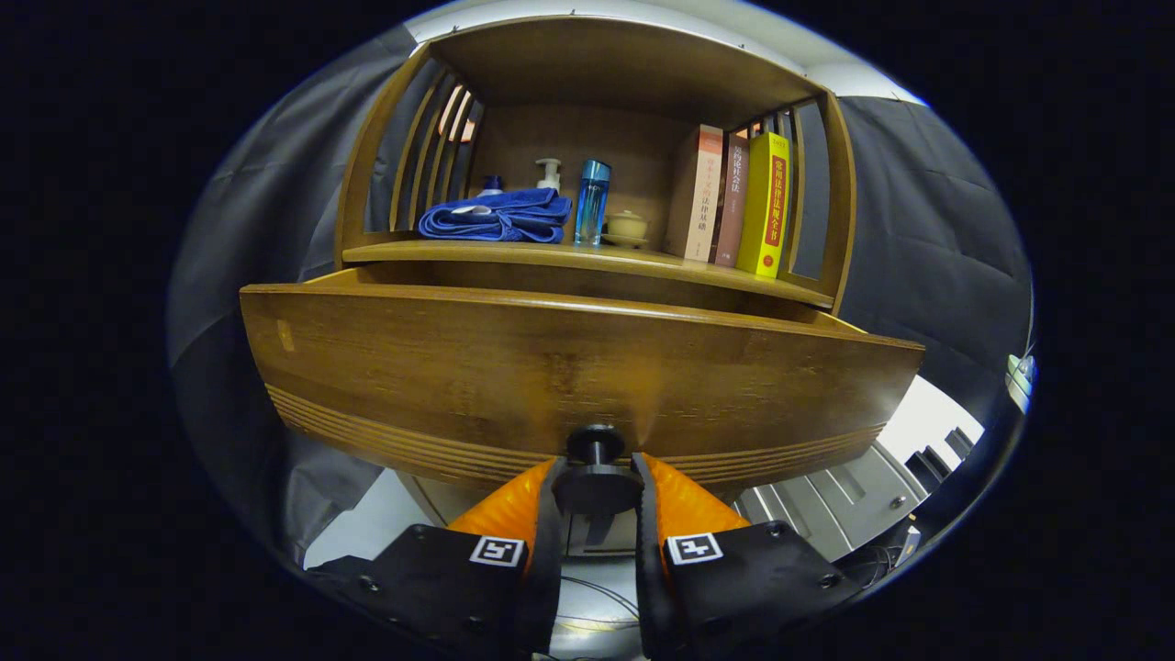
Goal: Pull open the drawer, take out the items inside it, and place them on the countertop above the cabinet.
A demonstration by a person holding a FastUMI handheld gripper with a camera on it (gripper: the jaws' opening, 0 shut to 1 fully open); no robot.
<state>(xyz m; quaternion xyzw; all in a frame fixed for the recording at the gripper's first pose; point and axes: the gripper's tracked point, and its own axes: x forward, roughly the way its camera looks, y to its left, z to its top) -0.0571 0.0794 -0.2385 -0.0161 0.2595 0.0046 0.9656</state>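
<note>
The drawer (569,367) front is glossy mid-brown wood with darker grain streaks, a small pale patch near one end, and a band of thin parallel grooves along its lower edge. Its knob (596,477) is black, held between the two fingers of the claw (595,491). The cabinet (367,165) is the same warm brown, lighter on its rims. On the surface (587,257) lie a deep blue towel (500,218), a translucent blue bottle (591,202), a white pump bottle (549,174), a beige pot (628,226), and books: one cream (703,193), one reddish-brown (732,197), one bright yellow (764,204) with a red spine strip.
</note>
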